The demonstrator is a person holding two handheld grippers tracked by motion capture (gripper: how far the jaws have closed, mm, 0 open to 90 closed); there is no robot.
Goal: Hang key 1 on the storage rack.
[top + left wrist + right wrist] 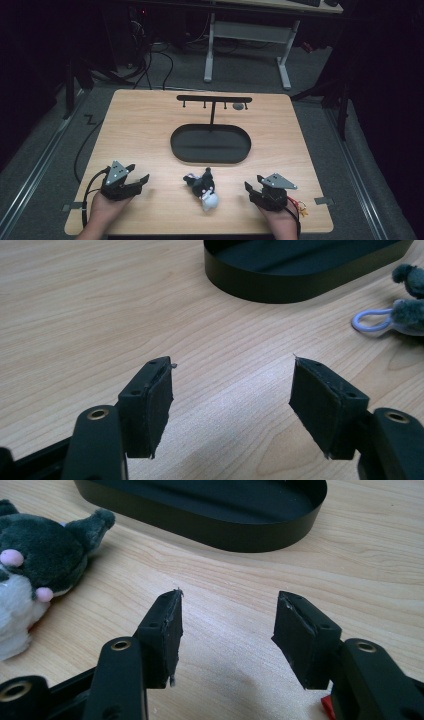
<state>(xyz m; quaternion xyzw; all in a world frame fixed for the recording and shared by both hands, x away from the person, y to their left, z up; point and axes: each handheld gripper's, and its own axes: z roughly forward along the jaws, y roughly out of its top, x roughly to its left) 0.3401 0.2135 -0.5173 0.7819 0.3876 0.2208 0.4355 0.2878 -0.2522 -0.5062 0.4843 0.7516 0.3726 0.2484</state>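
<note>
A small plush toy (202, 188), dark grey and white with pink spots, lies on the wooden table near its front edge, between my two grippers. In the left gripper view the plush toy (411, 314) shows at the right edge with a white loop (372, 320) beside it. The left gripper (141, 179) rests low at the front left, open and empty, jaws pointing toward the toy; bare wood lies between the left gripper's (232, 362) pads. The right gripper (251, 189) sits at the front right, open with nothing between its jaws. From the right gripper (230, 595), the plush toy (42, 545) is off to the left.
A black oval tray (210, 161) with nothing in it stands mid-table, its wall ahead of both grippers (280, 286) (225, 530). Behind it rises a black T-shaped rack (214, 99) with several hooks and a small grey item (238, 106). A desk frame (247, 35) stands beyond the table.
</note>
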